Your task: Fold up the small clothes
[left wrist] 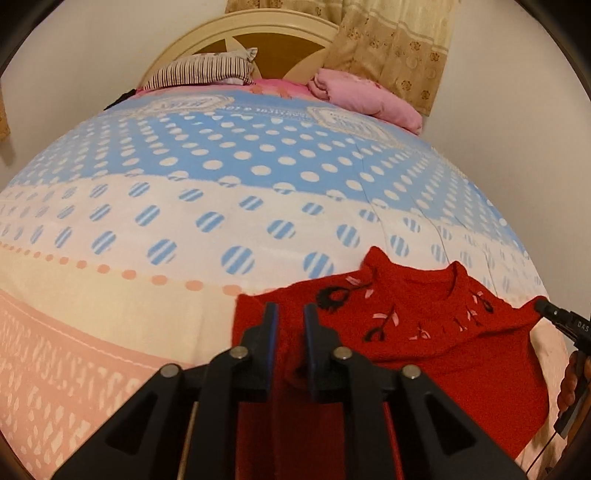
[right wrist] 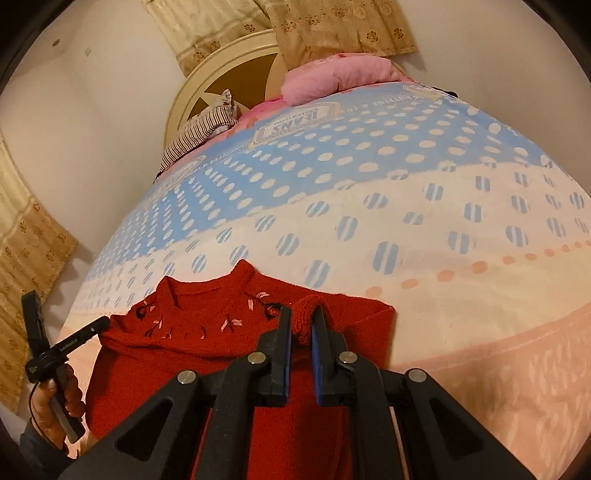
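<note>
A small red knit sweater [left wrist: 424, 332] with pink and black embroidery at the neck lies on the bed. It also shows in the right wrist view [right wrist: 192, 354]. My left gripper [left wrist: 290, 314] is shut on a fold of the sweater's fabric that bunches between its pads. My right gripper [right wrist: 301, 321] is shut on a rolled red knit edge of the sweater, which sticks up between its fingertips. The other gripper shows at the right edge of the left wrist view [left wrist: 557, 317], and at the far left of the right wrist view [right wrist: 85, 332], touching the sweater's shoulder.
The bed cover [left wrist: 221, 206] has blue dotted, white and pink bands. A striped pillow [left wrist: 199, 72] and a pink folded blanket [left wrist: 369, 96] lie by the headboard [left wrist: 258, 33]. Curtains [right wrist: 33, 251] hang at the walls.
</note>
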The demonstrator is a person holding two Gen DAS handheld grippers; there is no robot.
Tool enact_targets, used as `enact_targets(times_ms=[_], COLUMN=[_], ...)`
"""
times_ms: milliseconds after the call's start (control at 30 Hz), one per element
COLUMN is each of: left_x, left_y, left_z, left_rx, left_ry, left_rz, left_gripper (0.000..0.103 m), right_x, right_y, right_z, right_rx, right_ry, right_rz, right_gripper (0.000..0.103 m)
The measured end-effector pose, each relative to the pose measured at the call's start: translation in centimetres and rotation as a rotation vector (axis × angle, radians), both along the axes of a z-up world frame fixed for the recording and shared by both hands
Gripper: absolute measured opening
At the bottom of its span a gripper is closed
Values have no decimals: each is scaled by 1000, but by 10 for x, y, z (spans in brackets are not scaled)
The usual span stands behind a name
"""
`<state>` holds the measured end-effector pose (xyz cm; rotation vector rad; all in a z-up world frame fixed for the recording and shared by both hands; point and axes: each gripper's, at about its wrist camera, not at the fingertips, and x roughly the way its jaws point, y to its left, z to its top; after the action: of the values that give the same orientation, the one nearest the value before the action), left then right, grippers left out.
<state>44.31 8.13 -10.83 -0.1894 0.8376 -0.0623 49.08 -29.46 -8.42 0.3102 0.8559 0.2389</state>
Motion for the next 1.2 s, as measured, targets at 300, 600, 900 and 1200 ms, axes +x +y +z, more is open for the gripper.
enact_targets(times_ms=[300, 600, 900, 1200], left_x=[-26, -66, -117, -127], left_y=[8, 1, -4, 2], left_z=[4, -7, -16, -32], left_rx=[121, 123, 150, 211], left_ry=[-43, -29, -47, -49], left_rz=[19, -46, -58, 2], left_gripper=[57, 57, 60, 79], right_x=[-26, -72, -128, -148], right_y=[-5, -4, -11, -2], right_z=[3, -16, -18, -44], right_rx=[-22, 29, 38, -92], right_ry=[-45, 10, 26, 83], right_rz=[-14, 31, 48, 49], right_gripper=[46, 46, 46, 46])
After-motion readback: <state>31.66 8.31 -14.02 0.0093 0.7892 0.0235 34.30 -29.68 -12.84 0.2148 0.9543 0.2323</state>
